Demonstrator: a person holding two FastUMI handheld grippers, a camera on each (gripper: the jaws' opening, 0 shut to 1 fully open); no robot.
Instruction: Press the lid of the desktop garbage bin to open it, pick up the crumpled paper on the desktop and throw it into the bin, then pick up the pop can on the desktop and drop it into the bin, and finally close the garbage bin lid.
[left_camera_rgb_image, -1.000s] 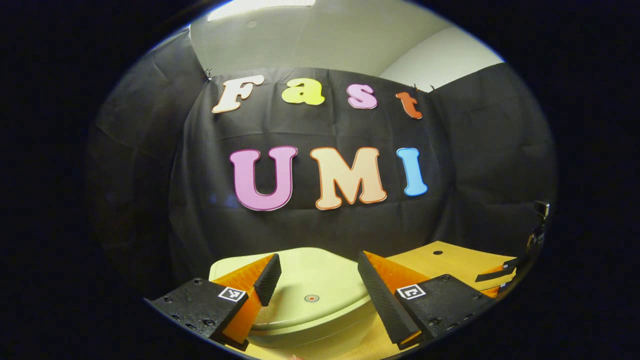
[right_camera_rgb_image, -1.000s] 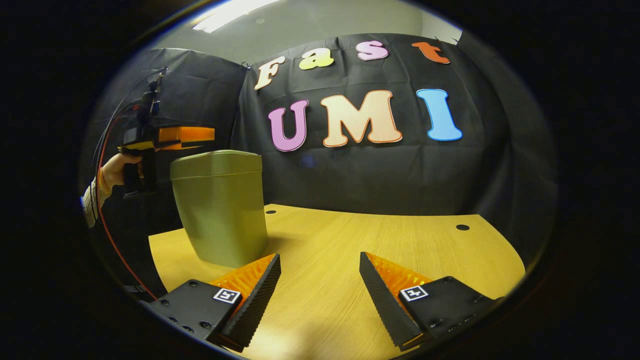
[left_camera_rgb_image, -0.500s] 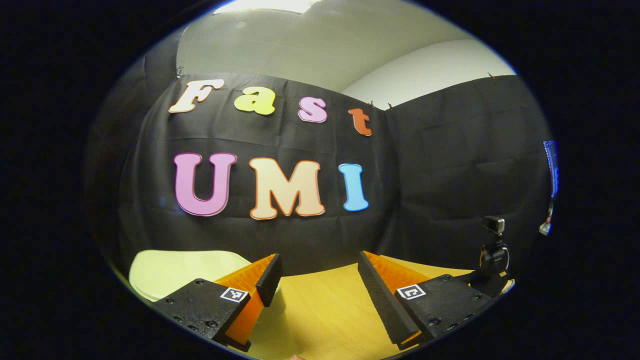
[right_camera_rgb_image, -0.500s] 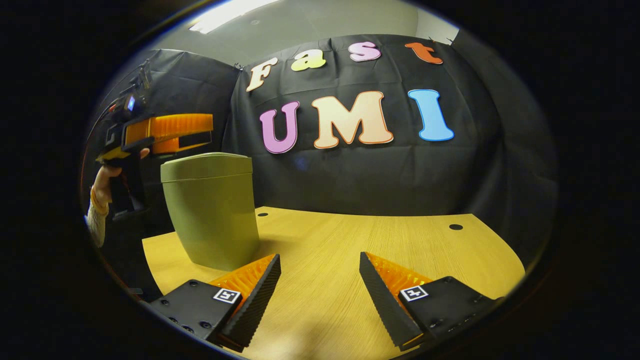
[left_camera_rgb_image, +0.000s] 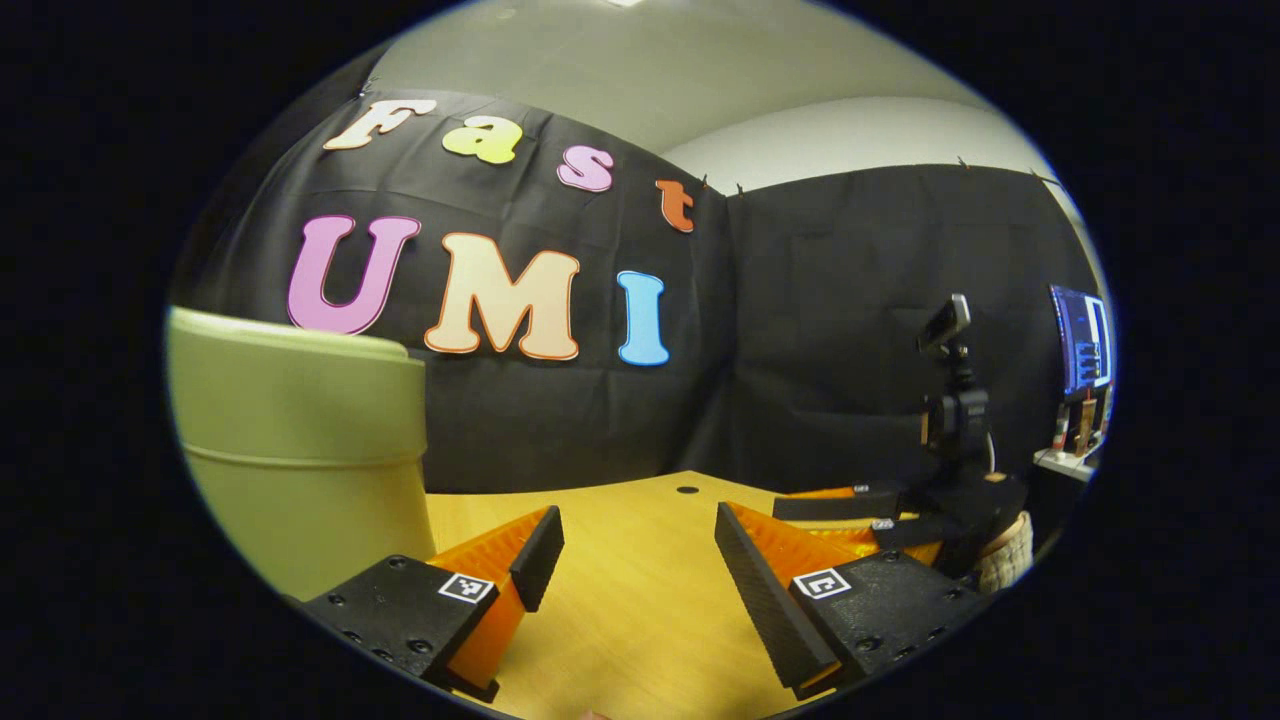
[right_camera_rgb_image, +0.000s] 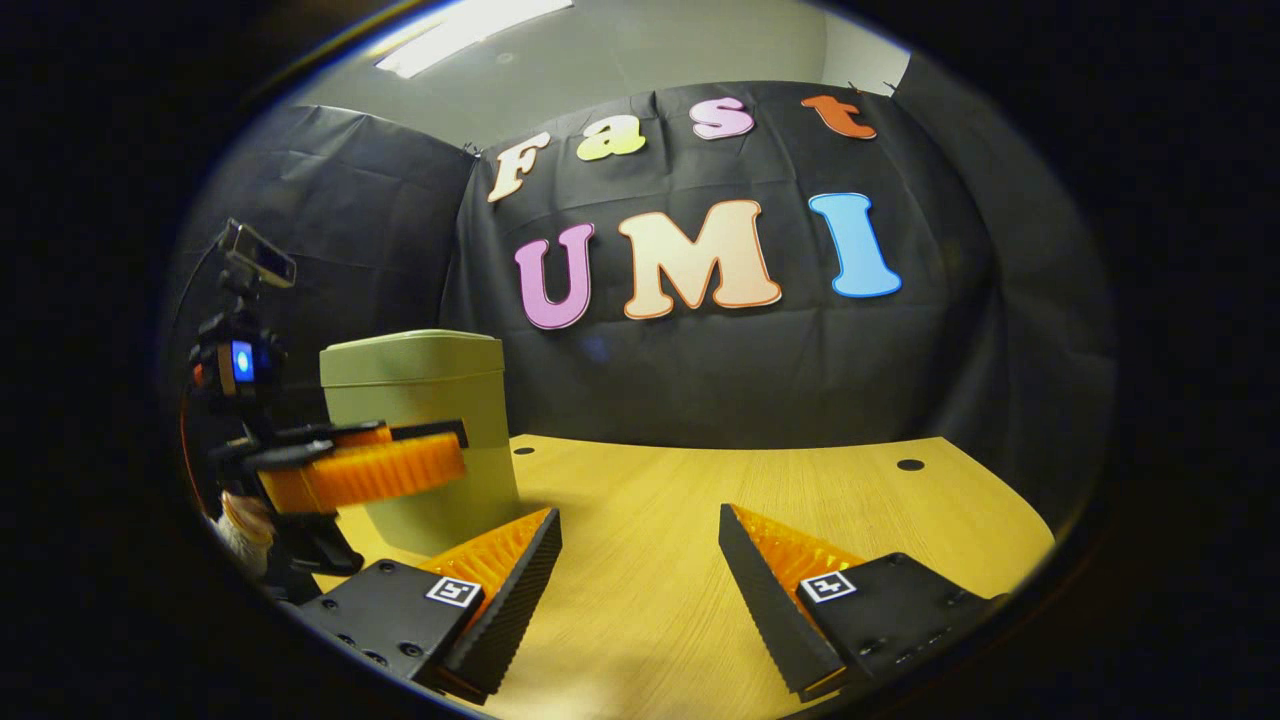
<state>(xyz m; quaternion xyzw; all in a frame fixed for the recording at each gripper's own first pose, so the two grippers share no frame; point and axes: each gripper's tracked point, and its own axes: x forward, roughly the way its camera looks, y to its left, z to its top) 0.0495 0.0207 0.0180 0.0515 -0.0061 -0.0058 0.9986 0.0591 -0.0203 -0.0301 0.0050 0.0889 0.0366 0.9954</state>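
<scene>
The green bin (right_camera_rgb_image: 420, 430) stands on the wooden desk (right_camera_rgb_image: 700, 500) with its lid (right_camera_rgb_image: 410, 350) down. In the right gripper view, the left gripper (right_camera_rgb_image: 455, 450) is held low beside the bin, in front of its wall. The fingers of the left gripper (left_camera_rgb_image: 640, 550) are apart and hold nothing. The right gripper (right_camera_rgb_image: 640, 560) is also spread wide over the bare desk, with nothing between its fingers.

A wooden desk (right_camera_rgb_image: 750, 500) with small round holes fills the lower frame; a lit screen (left_camera_rgb_image: 1085, 338) glows at far right.
</scene>
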